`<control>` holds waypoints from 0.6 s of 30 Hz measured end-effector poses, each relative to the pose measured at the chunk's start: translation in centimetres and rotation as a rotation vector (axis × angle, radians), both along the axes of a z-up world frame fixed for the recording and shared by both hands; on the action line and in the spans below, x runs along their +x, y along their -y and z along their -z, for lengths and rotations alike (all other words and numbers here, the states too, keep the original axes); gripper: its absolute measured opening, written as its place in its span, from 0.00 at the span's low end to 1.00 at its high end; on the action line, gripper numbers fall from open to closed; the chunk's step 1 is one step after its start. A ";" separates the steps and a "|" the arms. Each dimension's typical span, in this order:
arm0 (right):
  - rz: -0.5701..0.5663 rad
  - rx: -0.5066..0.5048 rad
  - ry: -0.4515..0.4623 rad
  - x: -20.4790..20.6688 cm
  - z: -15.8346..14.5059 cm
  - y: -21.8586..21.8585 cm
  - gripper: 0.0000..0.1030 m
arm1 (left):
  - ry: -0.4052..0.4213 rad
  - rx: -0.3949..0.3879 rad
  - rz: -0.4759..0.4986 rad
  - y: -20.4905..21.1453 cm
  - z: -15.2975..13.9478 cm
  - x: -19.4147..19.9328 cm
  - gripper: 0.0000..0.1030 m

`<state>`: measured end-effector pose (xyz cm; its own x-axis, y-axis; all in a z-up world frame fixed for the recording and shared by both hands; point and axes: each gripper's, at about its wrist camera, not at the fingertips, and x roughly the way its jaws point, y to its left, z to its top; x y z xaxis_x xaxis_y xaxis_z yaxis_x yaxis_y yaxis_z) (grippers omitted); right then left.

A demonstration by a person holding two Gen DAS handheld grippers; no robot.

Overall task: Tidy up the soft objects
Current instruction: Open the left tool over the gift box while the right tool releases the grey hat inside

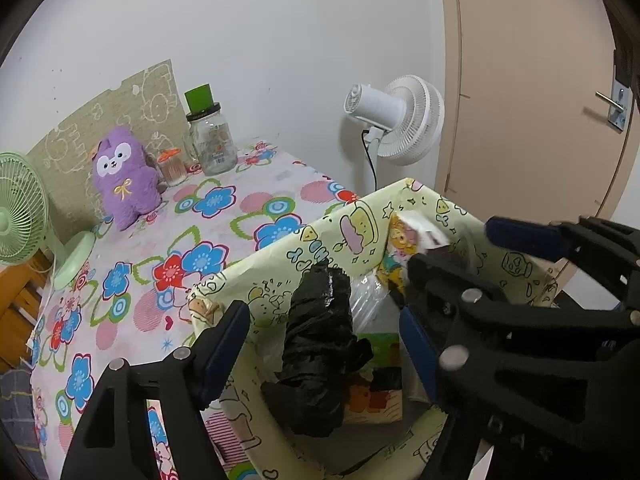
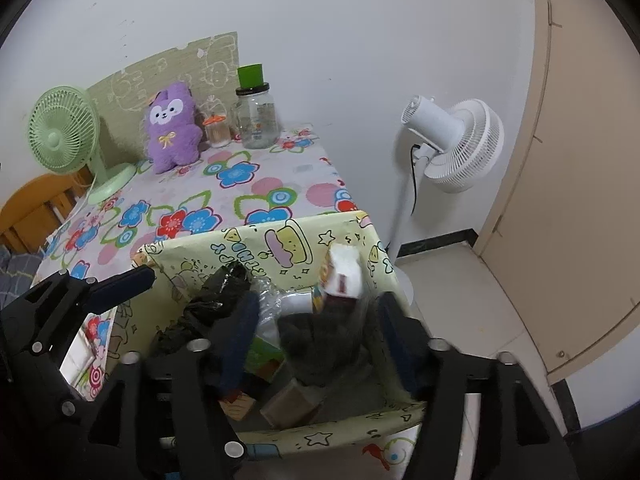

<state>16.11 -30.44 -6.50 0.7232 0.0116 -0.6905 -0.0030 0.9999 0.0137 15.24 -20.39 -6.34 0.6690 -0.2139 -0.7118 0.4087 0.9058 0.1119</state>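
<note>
A yellow cartoon-print storage box (image 1: 344,236) (image 2: 256,248) stands at the near right edge of the flowered table. Inside lie a crumpled black bag (image 1: 318,344) (image 2: 218,292), clear plastic, a tissue pack (image 2: 344,270) and a dark grey soft item (image 2: 324,340). My left gripper (image 1: 320,344) is open, its jaws on either side of the black bag. My right gripper (image 2: 316,332) is open over the box, its jaws on either side of the grey item, which looks blurred. A purple plush toy (image 1: 122,176) (image 2: 172,128) sits at the table's far side.
A green desk fan (image 1: 24,208) (image 2: 68,136), a glass jar with a green cup on top (image 1: 210,136) (image 2: 256,116) and a toothpick holder (image 1: 172,166) stand at the table's back. A white floor fan (image 2: 452,144) and a door (image 1: 532,80) are to the right.
</note>
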 end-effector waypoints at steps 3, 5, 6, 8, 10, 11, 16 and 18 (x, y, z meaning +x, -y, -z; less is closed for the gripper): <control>0.000 0.001 0.010 -0.2 -0.2 -0.2 0.79 | 0.007 -0.006 -0.006 -0.3 -0.2 -0.2 0.84; 0.002 -0.001 0.024 -0.5 -0.4 -0.3 0.80 | 0.011 -0.008 -0.008 -0.6 -0.4 -0.4 0.86; 0.004 -0.002 0.027 -0.6 -0.5 -0.4 0.80 | 0.013 -0.008 -0.009 -0.7 -0.4 -0.5 0.86; 0.003 0.001 0.026 -0.8 -0.6 -0.5 0.80 | 0.018 -0.006 -0.013 -0.9 -0.5 -0.8 0.88; 0.005 0.003 0.025 -1.0 -0.6 -0.7 0.80 | 0.022 -0.008 -0.015 -1.3 -0.7 -1.0 0.88; 0.004 0.004 0.025 -1.1 -0.7 -0.8 0.80 | 0.024 -0.011 -0.018 -1.5 -0.8 -1.2 0.88; 0.000 0.009 0.039 -1.9 -1.2 -1.7 0.80 | 0.038 -0.027 -0.032 -2.5 -1.4 -2.0 0.88; 0.000 0.007 0.054 -2.4 -1.5 -2.0 0.80 | 0.036 -0.040 -0.033 -2.8 -1.7 -2.3 0.89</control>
<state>13.75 -28.43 -4.98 0.7592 0.0157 -0.6507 -0.0034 0.9998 0.0202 12.99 -17.54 -4.68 0.7013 -0.2192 -0.6783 0.3752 0.9226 0.0897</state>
